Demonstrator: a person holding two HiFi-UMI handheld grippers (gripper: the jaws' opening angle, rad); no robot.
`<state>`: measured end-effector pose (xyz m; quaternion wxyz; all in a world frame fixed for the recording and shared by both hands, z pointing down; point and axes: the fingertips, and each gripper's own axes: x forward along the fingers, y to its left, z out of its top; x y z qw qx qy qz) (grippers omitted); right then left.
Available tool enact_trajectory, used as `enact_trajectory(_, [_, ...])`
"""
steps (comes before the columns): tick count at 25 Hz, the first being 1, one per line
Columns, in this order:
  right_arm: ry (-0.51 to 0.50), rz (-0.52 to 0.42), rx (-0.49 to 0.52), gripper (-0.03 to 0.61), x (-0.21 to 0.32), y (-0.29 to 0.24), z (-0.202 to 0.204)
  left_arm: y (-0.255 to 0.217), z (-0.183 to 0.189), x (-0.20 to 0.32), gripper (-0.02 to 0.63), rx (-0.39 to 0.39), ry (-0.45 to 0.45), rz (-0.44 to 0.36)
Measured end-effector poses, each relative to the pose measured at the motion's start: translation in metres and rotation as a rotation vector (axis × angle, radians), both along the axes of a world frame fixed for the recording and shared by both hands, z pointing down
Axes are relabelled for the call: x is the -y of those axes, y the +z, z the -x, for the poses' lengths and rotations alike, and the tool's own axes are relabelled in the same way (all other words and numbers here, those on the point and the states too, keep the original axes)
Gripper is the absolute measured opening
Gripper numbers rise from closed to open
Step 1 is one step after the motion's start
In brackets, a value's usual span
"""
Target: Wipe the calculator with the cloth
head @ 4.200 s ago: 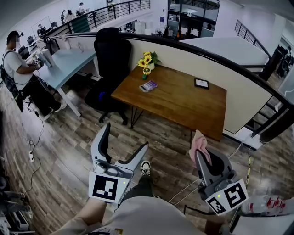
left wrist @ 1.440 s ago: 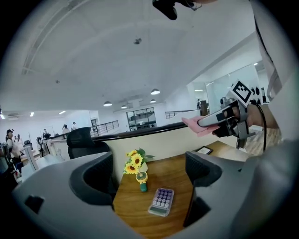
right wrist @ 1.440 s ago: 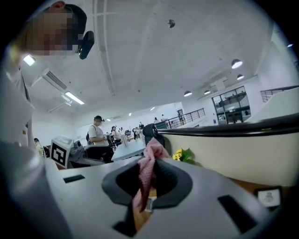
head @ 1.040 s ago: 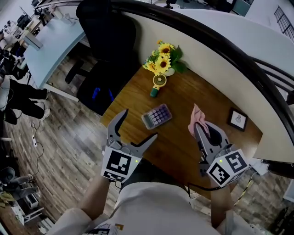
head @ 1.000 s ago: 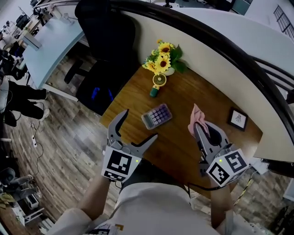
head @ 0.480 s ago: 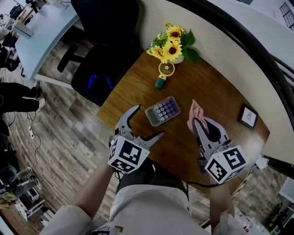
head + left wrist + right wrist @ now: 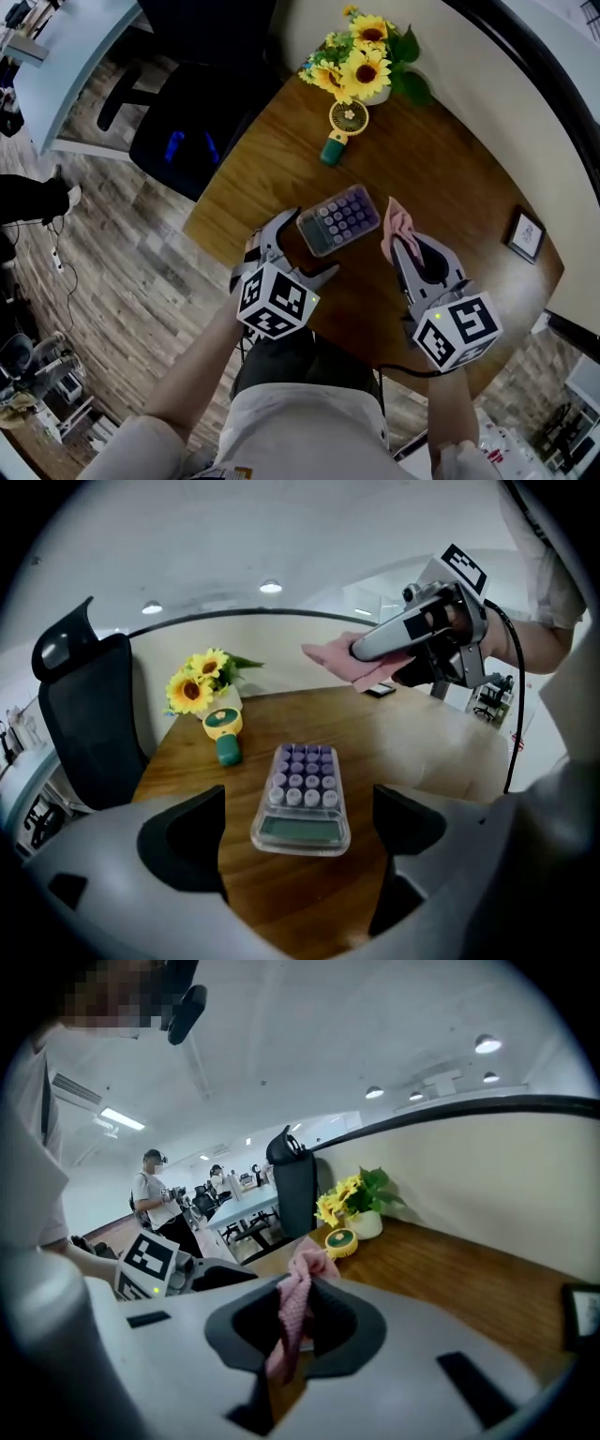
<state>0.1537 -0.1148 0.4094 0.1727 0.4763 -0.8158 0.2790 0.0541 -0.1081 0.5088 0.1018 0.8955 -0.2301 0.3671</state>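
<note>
A clear calculator point(image 7: 338, 219) with purple keys lies on the brown wooden table point(image 7: 450, 187); the left gripper view has it point(image 7: 303, 797) dead ahead, display end nearest. My left gripper point(image 7: 302, 248) is open, its jaws spread wide just short of the calculator's near end, not touching it. To the right, my right gripper point(image 7: 397, 242) is shut on a pink cloth point(image 7: 395, 220), whose bunched end sticks out past the jaw tips beside the calculator's right edge. In the right gripper view the cloth point(image 7: 298, 1305) hangs pinched between the jaws.
A pot of sunflowers point(image 7: 367, 62) and a small yellow-and-green gadget point(image 7: 343, 127) stand beyond the calculator. A small framed picture point(image 7: 525, 235) lies at the table's right. A black office chair point(image 7: 192, 94) sits left of the table; a cream partition wall runs behind it.
I have come up to the table. Both grippers have moved forward: the left now frames the calculator's near end, the right holds the cloth beside it.
</note>
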Motion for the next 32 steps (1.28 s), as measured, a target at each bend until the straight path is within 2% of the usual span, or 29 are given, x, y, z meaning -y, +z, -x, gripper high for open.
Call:
enact_trajectory(5, [0.001,0.035,0.007,0.042,0.004,0.027,0.003,0.036,-0.001,0.002,0.469,0.018,0.018,0.043])
enact_trajectory(12, [-0.003,0.064,0.019,0.041,0.014,0.051,0.007,0.065,-0.005,0.000,0.469,0.046,0.035,0.063])
enact_trajectory(19, [-0.023,0.087,0.009,0.041,0.022,0.069,0.008,0.068,-0.005,0.002,0.469,0.010,0.023,0.067])
enact_trajectory(23, [-0.061,0.071,-0.028,0.041,0.034,0.072,0.015,0.069,-0.005,0.002,0.469,0.002,0.032,0.061])
enact_trajectory(32, [-0.216,0.046,-0.172,0.041,0.073,0.090,0.048,0.070,-0.004,0.003,0.469,0.000,0.024,0.063])
